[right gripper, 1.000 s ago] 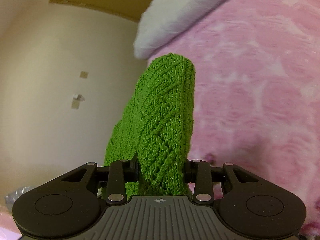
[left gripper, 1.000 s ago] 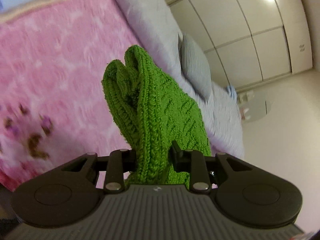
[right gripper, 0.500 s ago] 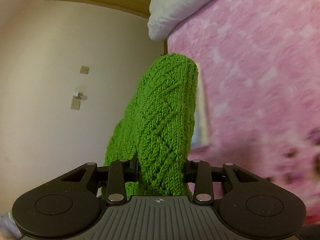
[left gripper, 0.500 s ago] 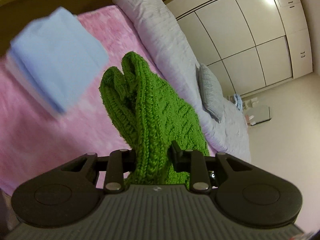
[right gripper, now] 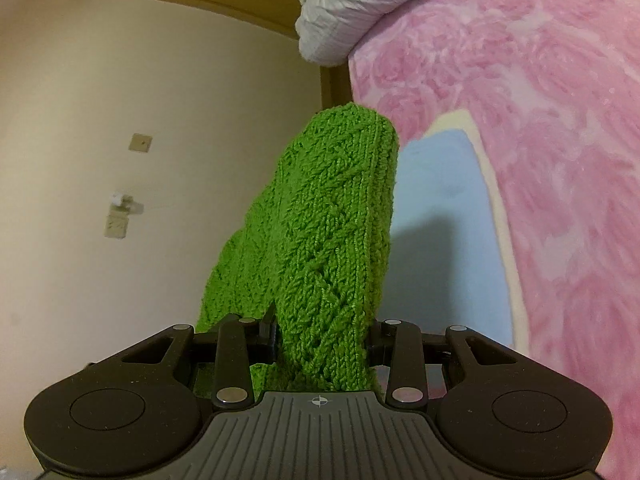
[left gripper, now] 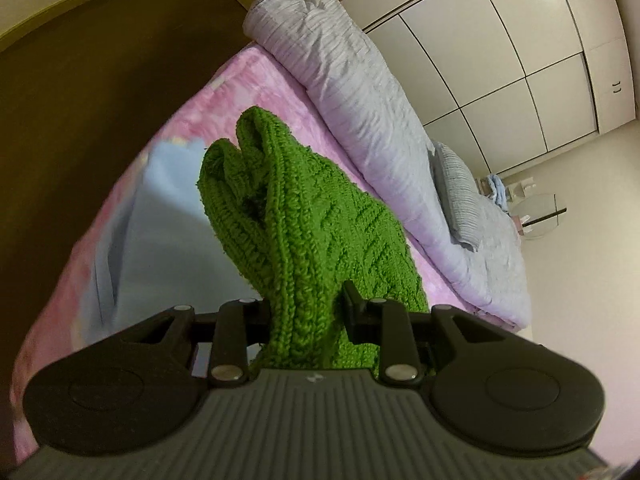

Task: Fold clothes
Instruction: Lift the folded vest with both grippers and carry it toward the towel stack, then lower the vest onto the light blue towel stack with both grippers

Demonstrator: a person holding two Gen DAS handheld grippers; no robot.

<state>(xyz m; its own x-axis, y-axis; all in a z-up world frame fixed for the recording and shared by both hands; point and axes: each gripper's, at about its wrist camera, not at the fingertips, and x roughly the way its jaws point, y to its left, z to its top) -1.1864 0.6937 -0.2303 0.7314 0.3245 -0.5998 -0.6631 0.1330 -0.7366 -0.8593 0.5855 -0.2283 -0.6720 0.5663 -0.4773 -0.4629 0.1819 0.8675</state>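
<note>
A green cable-knit garment (left gripper: pixel 304 236) fills the middle of the left wrist view, bunched and standing up between the jaws. My left gripper (left gripper: pixel 306 316) is shut on it. The same green knit (right gripper: pixel 332 240) rises between the jaws in the right wrist view, and my right gripper (right gripper: pixel 322 336) is shut on it. The fingertips of both grippers are hidden in the knit. A folded light blue cloth (left gripper: pixel 160 232) lies on the pink bedspread (left gripper: pixel 248 84) behind the garment; it also shows in the right wrist view (right gripper: pixel 440 224), on a cream layer.
A rolled lilac-grey duvet (left gripper: pixel 360 92) and a striped pillow (left gripper: pixel 456 192) lie along the bed's far side. A dark wooden headboard (left gripper: pixel 92 92) stands left. White wardrobe doors (left gripper: pixel 516 48) are behind. A cream wall (right gripper: pixel 120 120) and a white pillow (right gripper: pixel 360 4) show in the right view.
Both grippers have swung towards the head of the bed with the green knit in them. The folded blue cloth has come into view and now sits right behind the garment.
</note>
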